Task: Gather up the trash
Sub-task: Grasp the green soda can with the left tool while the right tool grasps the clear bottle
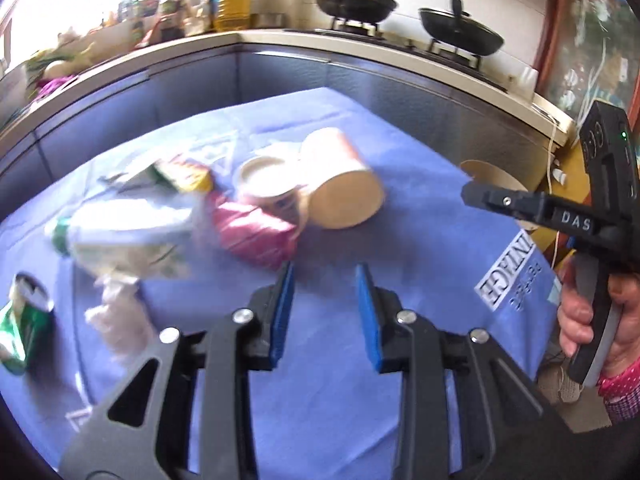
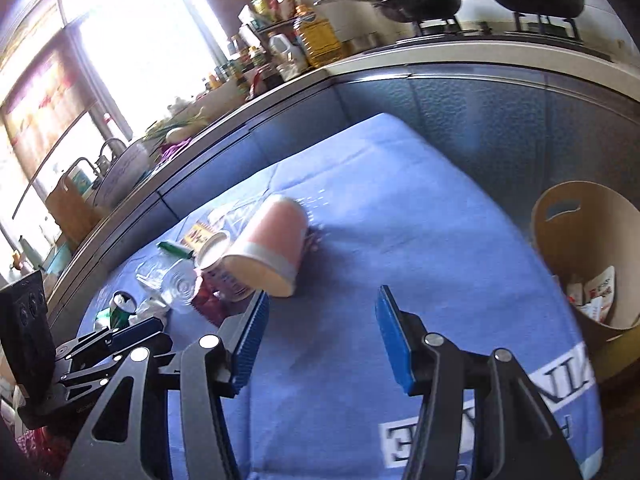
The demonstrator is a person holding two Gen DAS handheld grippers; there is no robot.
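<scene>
Kitchen, blue tablecloth (image 2: 400,208) | both of our grippers, left gripper (image 1: 326,312) and right gripper (image 2: 320,340), parted, nothing held | paper cup (image 2: 276,244) toppled mid-cloth, bin (image 2: 580,248) at right edge | we straddle cup's side, squeeze gently to avoid crushing

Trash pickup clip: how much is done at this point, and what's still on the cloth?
Done: some wrappers already lie in the bin beside the table. In hand: nothing; the left gripper and right gripper are both open and empty above the blue cloth. Left: the tipped pink cup, smaller cup, plastic bottle, crushed green can and pink packet.
</scene>
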